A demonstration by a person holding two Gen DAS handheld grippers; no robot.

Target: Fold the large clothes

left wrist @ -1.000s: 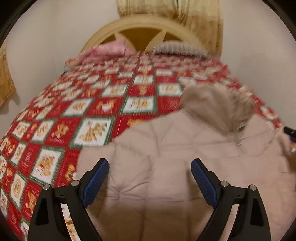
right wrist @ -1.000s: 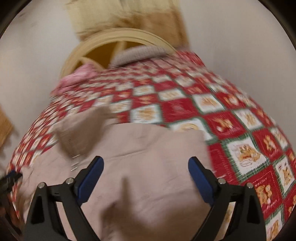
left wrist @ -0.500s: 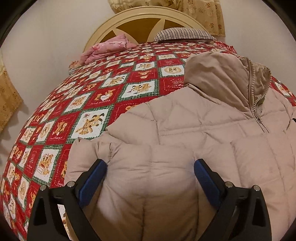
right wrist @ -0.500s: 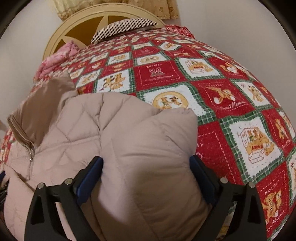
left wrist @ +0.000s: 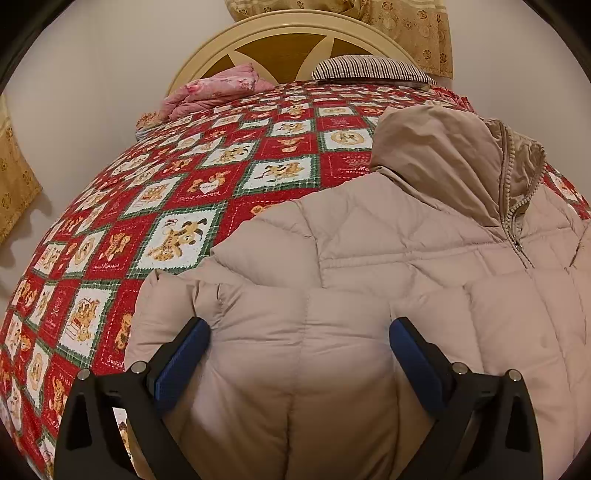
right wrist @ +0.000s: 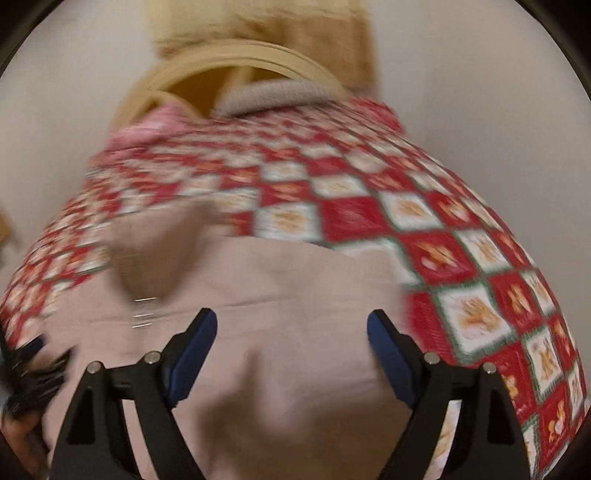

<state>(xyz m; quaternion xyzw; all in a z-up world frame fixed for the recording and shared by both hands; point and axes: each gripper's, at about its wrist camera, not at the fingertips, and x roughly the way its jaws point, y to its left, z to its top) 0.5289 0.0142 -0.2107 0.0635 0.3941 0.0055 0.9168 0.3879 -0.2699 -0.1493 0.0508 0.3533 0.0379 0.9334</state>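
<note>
Both grippers, left (left wrist: 299,354) and right (right wrist: 291,345), hang with jaws spread, the right's just narrowing, over the beige jacket (left wrist: 369,258) on the bed (left wrist: 184,192).

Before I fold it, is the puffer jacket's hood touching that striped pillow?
Apart. The left wrist view shows red quilt between the hood and the striped pillow.

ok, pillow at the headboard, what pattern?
Dark and light narrow stripes on the pillow; clearest in the left wrist view.

Both wrist cameras look down along their tongs, close over a beige jacket (left wrist: 369,295). Each faces the headboard (left wrist: 288,33). They share the quilted bed (left wrist: 184,192).
</note>
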